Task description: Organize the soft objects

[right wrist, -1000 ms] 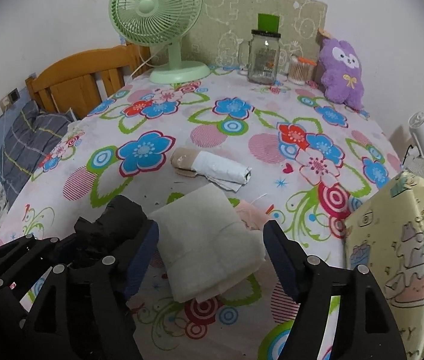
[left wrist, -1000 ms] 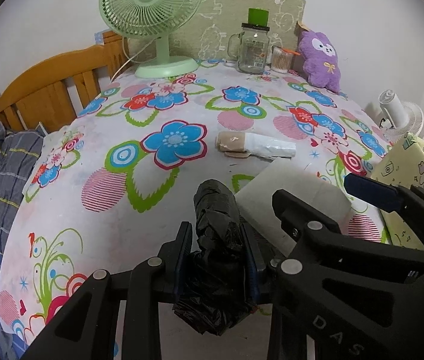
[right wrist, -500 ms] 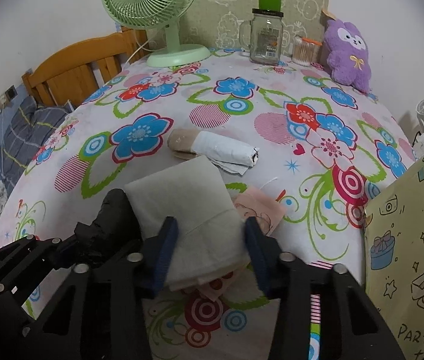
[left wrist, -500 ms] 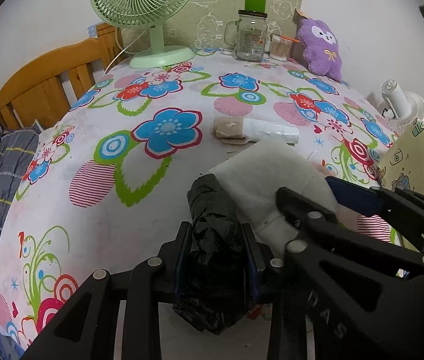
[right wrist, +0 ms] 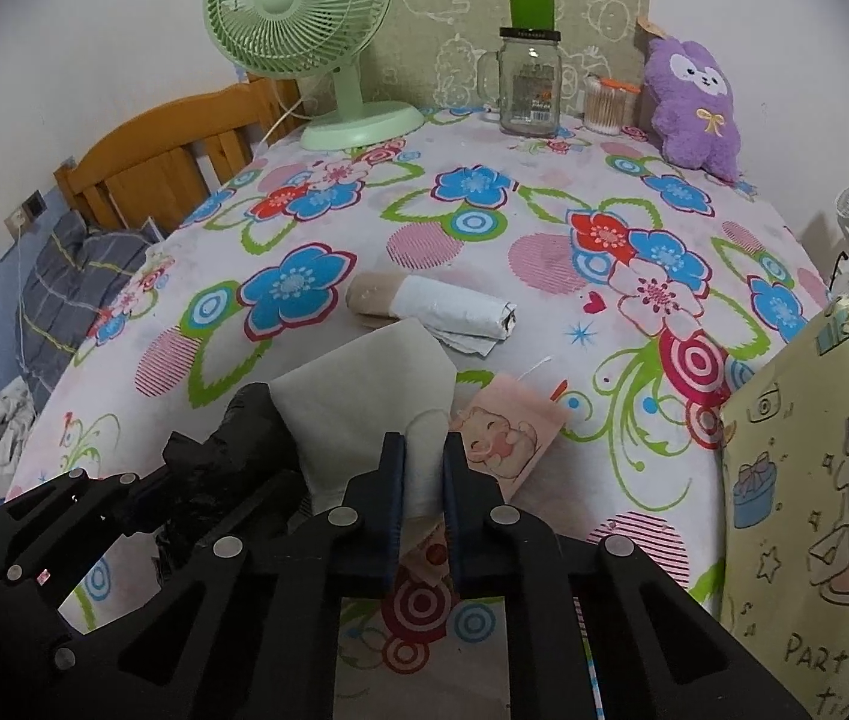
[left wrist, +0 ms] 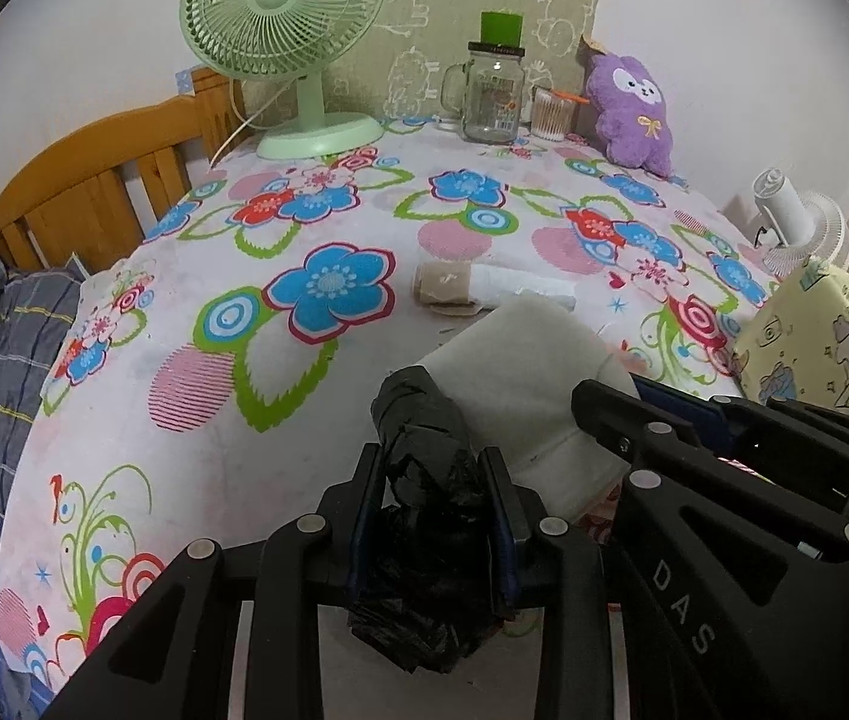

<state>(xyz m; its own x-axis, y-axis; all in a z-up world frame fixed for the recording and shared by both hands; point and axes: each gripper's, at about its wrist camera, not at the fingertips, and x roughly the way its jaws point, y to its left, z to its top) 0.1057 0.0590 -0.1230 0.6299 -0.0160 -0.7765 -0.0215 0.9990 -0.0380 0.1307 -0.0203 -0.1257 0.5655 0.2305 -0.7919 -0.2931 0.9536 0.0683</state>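
Note:
My left gripper [left wrist: 431, 483] is shut on a crumpled black plastic bag roll [left wrist: 424, 450], held low over the near part of the table. My right gripper [right wrist: 424, 468] is shut on a folded white cloth [right wrist: 358, 390], lifted off the flowered tablecloth [right wrist: 484, 228]; the cloth also shows in the left wrist view [left wrist: 520, 372], just right of the black bag. A beige and white rolled bundle [right wrist: 430, 306] lies mid-table. A pink cartoon pouch [right wrist: 505, 435] lies under the cloth's right edge. A purple plush [right wrist: 694, 102] sits at the back right.
A green fan [right wrist: 316, 42], a glass jar [right wrist: 529, 90] and a cotton swab cup [right wrist: 604, 105] stand along the back. A yellow party gift bag [right wrist: 814, 480] stands at the right edge. A wooden headboard [left wrist: 100, 186] and a white floor fan [left wrist: 796, 222] flank the table.
My right gripper has closed from wide open onto the white cloth and lifted it, so it bends upward. My left gripper has kept its hold on the black bag.

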